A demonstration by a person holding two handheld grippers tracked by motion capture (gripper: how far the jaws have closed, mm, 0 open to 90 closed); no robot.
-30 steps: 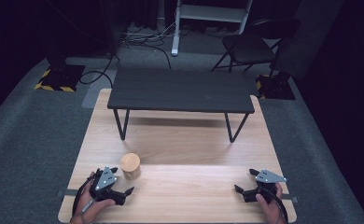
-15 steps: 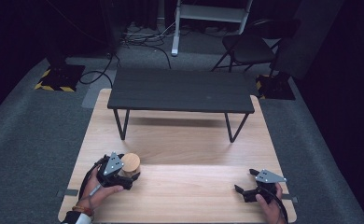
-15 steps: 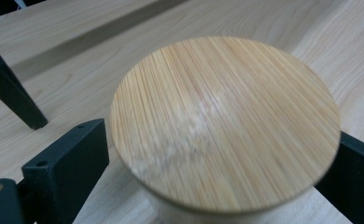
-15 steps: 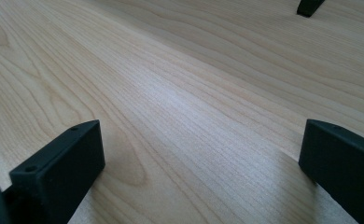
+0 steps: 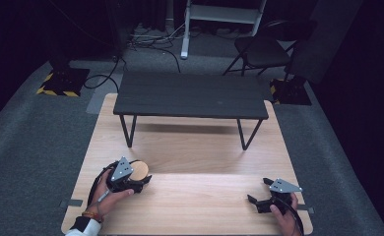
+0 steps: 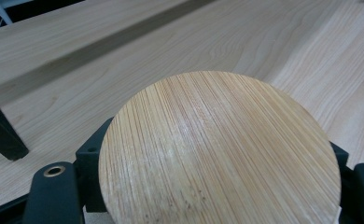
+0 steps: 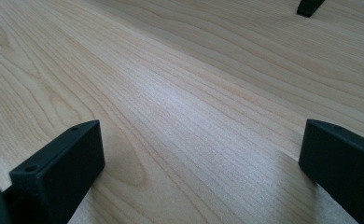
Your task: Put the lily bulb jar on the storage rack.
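Bamboo lid between left claw jaws; right claw spread.

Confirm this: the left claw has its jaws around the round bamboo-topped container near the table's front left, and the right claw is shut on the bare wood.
Wrong on one count: the right claw is open, its jaws standing wide apart over bare wooden table, as the right gripper view shows. The rest holds: the left claw has its jaws around the bamboo-topped container at the front left.

In the left gripper view the round wooden lid runs off the bottom edge and hides whatever is under it, so whether the left gripper touches it cannot be told. The right hand is cut by the high view's bottom edge.
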